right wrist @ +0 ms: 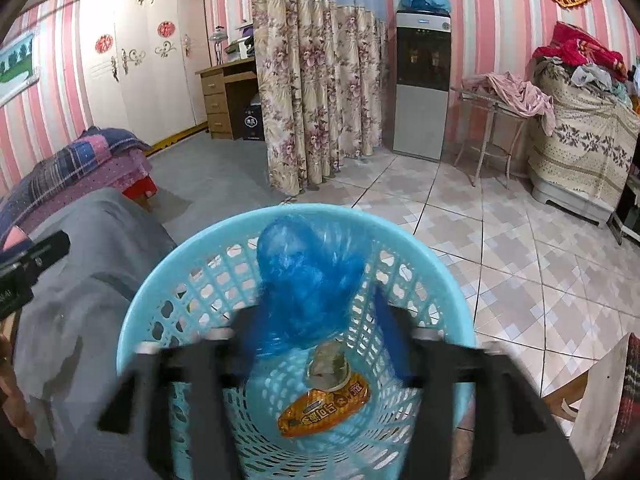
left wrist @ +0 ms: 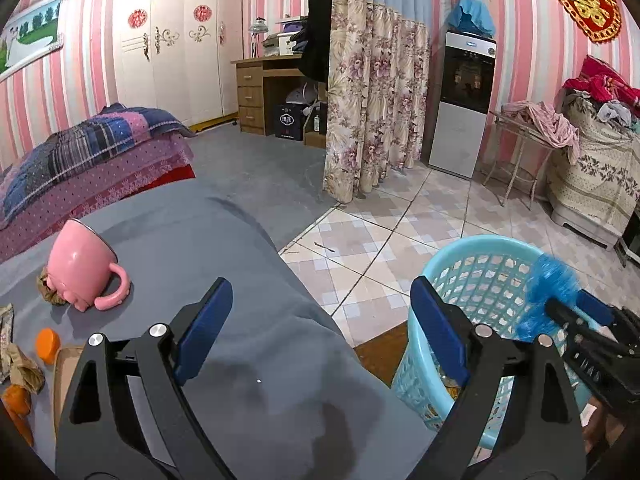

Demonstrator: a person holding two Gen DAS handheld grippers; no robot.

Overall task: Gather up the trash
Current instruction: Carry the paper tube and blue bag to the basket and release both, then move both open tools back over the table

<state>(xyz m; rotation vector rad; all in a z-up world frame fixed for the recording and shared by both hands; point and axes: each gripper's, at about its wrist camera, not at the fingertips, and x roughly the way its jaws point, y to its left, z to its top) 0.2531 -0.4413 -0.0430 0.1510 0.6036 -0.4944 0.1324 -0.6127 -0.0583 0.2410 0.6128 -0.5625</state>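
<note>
1. Eyes on the light-blue trash basket (right wrist: 168, 280), standing on the tiled floor right beside the grey-covered counter (left wrist: 224, 248) — everything is placed from it.
2. The right gripper (right wrist: 316, 332) hangs directly over the basket's mouth, its jaws blurred and standing well apart.
3. Between those jaws sits a crumpled blue plastic bag (right wrist: 308, 280), above the basket's opening; the blur makes it impossible to tell whether the pads press on it.
4. From the left wrist view the same bag (left wrist: 548, 296) shows at the basket's far rim, against the tip of the right gripper (left wrist: 576, 308).
5. Down inside the basket lies an orange snack wrapper (right wrist: 324, 408), and touching its upper end a round opened container (right wrist: 328, 364).
6. The left gripper (left wrist: 320, 328) points out beside the basket, one finger over the counter's cover, the other over the basket's near wall; its jaws are spread wide and hold nothing.
7. Well to the left of the basket, on the counter, a pink mug (left wrist: 84, 264) lies tipped on its side, handle toward the camera.
8. Just behind the mug, farther from the basket, a brownish crumpled scrap (left wrist: 50, 290) touches it.
9. At the counter's far-left edge, furthest from the basket: an orange cap (left wrist: 48, 345), crumpled brown paper (left wrist: 26, 372) and an orange piece (left wrist: 18, 404) cut off by the frame.
</note>
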